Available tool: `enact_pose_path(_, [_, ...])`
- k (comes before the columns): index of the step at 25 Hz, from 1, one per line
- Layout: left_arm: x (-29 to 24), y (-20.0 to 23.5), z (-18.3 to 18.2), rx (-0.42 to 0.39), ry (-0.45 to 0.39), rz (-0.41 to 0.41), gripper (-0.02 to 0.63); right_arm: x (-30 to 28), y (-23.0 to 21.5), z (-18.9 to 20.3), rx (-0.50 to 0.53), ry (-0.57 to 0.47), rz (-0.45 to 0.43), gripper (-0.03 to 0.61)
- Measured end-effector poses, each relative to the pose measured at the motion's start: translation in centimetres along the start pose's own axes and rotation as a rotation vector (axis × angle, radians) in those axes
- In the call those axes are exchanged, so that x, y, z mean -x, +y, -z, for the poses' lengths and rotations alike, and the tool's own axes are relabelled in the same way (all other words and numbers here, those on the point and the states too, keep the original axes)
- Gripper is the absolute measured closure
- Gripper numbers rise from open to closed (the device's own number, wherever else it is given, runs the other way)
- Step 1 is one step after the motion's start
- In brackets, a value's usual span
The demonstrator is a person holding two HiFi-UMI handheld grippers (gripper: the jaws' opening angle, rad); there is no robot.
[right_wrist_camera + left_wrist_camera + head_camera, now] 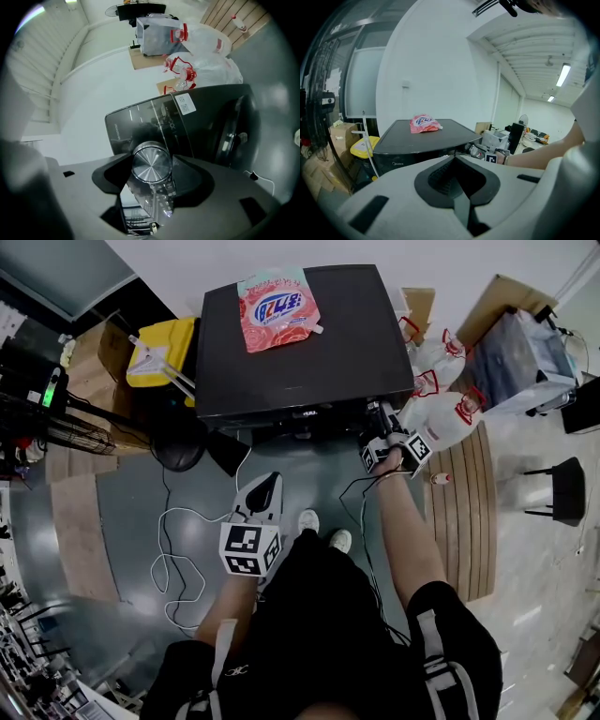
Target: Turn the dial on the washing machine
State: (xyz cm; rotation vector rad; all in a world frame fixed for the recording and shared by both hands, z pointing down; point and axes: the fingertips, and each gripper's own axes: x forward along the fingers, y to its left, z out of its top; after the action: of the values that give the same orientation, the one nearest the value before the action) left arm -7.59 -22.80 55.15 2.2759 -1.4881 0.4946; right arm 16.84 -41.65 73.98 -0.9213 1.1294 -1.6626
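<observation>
The black washing machine (300,343) stands in front of me with a pink detergent pouch (278,306) on its lid. My right gripper (382,432) reaches the right end of the front panel. In the right gripper view the round silver dial (151,161) sits between the jaws, which press on both of its sides; the glossy control panel (154,122) lies behind it. My left gripper (265,491) hangs back from the machine, lower and to the left, jaws together with nothing between them (457,161). The machine (422,140) and pouch (424,123) also show in the left gripper view.
A yellow bin (159,351) and cardboard boxes stand left of the machine. White plastic bags with red handles (441,418) lie to its right. White cable (173,549) loops over the floor by my feet. A black chair (565,488) is far right.
</observation>
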Motion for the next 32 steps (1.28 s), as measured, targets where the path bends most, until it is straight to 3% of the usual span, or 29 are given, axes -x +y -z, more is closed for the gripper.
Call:
enact_pose_path(4, [-0.3, -0.4, -0.2, -0.004, 0.000, 0.007, 0.611, 0.0, 0.1, 0.0, -0.009, 0.003, -0.004, 0.328])
enact_pose_path(6, [-0.4, -0.5, -0.2, -0.004, 0.002, 0.008, 0.611, 0.0, 0.0, 0.1, -0.095, 0.003, -0.013, 0.328])
enact_pose_path(9, [-0.6, -0.5, -0.3, -0.005, 0.004, 0.008, 0.611, 0.0, -0.3, 0.4, -0.311, 0.009, -0.029, 0.328])
enact_pose_path(18, [-1.7, -1.7, -1.1, -0.025, 0.003, 0.031, 0.611, 0.0, -0.3, 0.7, -0.524, 0.036, 0.001, 0.328])
enact_pose_path(22, [-1.7, -1.8, -1.2, -0.030, 0.000, 0.032, 0.611, 0.4, 0.1, 0.6, -0.353, 0.012, 0.045, 0.328])
enact_pose_path(26, [-1.7, -1.7, -1.7, -0.026, -0.015, 0.035, 0.611, 1.4, 2.3, 1.8, -0.046, 0.059, 0.089, 0.328])
enact_pose_path(30, [-2.2, -1.5, -3.1, -0.018, -0.048, 0.045, 0.611, 3.5, 5.0, 3.2, 0.266, 0.125, 0.080, 0.336])
enact_pose_path(31, [-2.3, -1.4, -3.5, -0.017, -0.058, 0.049, 0.611, 4.2, 6.1, 3.8, 0.378, 0.134, 0.085, 0.379])
enact_pose_path(32, [-2.4, -1.4, -3.9, -0.015, -0.068, 0.054, 0.611, 4.9, 7.3, 4.4, 0.501, 0.140, 0.097, 0.488])
